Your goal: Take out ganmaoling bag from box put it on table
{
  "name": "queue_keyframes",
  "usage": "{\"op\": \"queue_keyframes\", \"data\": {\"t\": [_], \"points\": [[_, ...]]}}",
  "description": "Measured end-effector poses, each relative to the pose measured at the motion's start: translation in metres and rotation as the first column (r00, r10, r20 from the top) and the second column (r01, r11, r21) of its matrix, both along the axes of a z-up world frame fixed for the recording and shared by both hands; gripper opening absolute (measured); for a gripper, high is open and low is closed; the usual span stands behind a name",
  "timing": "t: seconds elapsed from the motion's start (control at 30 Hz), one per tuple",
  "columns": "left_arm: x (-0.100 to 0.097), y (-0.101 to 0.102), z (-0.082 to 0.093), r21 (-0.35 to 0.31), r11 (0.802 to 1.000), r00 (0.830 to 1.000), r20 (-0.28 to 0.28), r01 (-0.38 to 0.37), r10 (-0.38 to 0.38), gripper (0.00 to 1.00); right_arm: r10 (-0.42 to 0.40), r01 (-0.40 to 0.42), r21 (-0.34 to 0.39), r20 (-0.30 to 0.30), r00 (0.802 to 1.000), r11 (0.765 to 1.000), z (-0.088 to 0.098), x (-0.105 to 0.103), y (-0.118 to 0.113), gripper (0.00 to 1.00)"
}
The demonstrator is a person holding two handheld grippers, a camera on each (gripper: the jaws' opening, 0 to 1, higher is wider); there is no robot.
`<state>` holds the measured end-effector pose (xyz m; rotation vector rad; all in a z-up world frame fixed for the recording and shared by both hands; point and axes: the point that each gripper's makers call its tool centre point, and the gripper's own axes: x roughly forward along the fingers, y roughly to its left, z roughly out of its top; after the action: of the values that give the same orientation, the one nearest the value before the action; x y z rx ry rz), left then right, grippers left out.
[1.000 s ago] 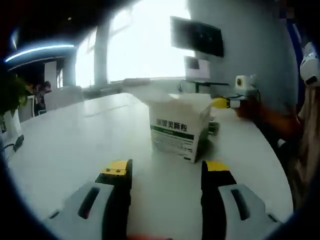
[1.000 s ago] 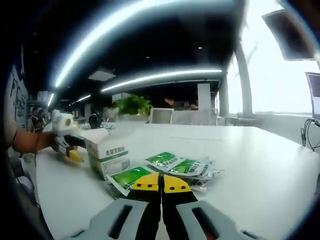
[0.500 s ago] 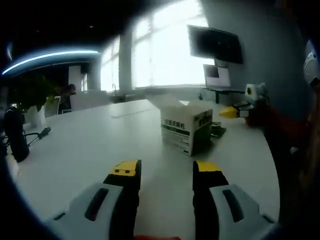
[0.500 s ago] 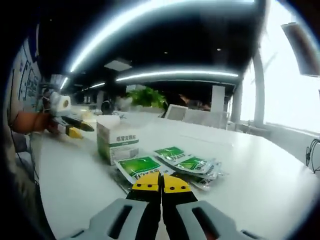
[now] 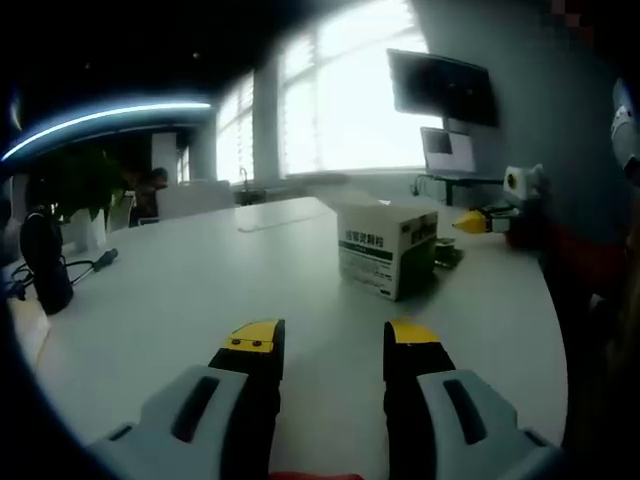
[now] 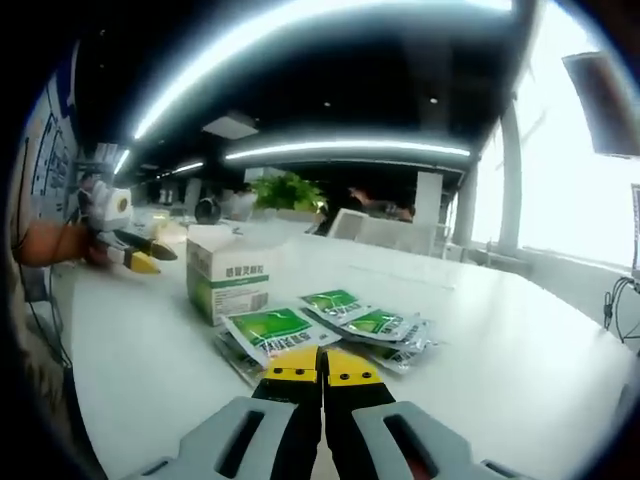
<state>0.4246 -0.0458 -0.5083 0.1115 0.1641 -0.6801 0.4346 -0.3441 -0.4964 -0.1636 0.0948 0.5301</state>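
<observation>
The white and green ganmaoling box point(image 5: 386, 245) stands upright on the white table point(image 5: 200, 280), well ahead of my left gripper point(image 5: 331, 342), whose jaws are open with nothing between them. The same box point(image 6: 228, 284) stands at the left in the right gripper view. Several green ganmaoling bags point(image 6: 330, 326) lie in a loose pile on the table beside it. My right gripper point(image 6: 322, 364) is shut and empty, just short of the nearest bag point(image 6: 268, 330). The right gripper point(image 5: 482, 220) is at the far right of the left gripper view, and the left gripper point(image 6: 130, 250) at the far left of the right gripper view.
A dark speaker-like object with a cable point(image 5: 45, 265) stands at the table's left edge. A laptop point(image 5: 447, 152) and a wall screen point(image 5: 440, 85) are at the back. A potted plant point(image 6: 285, 190) and chairs point(image 6: 345, 222) lie beyond the table. A person's arm point(image 6: 55, 243) holds the left gripper.
Both views have shifted as the hands moved. My left gripper has drawn back from the box and its jaws have narrowed slightly. The right gripper stays shut near the bags.
</observation>
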Motion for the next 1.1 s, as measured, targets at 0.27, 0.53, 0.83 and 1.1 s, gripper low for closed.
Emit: {"op": "queue_keyframes", "data": {"t": [0.27,0.53,0.83,1.1], "points": [[0.0020,0.0059,0.0103,-0.080,0.997,1.000,0.019,-0.020,0.022,0.31,-0.045,0.045,0.018,-0.009,0.999,0.999,-0.0007,0.0050,-0.0076,0.00],[-0.0017,0.0000,0.0083,-0.066,0.998,1.000,0.018,0.007,-0.006,0.31,-0.047,0.047,0.009,-0.016,0.999,0.999,-0.0027,0.0059,-0.0072,0.00],[-0.0015,0.0026,0.0084,-0.047,0.999,0.999,0.036,-0.002,0.004,0.31,-0.048,0.048,0.000,-0.022,0.999,0.999,-0.0047,0.0058,-0.0063,0.00],[-0.0017,0.0038,0.0069,-0.028,1.000,0.999,0.043,-0.008,0.009,0.31,-0.044,0.044,-0.010,-0.018,0.999,0.999,-0.0052,0.0052,-0.0049,0.00]]}}
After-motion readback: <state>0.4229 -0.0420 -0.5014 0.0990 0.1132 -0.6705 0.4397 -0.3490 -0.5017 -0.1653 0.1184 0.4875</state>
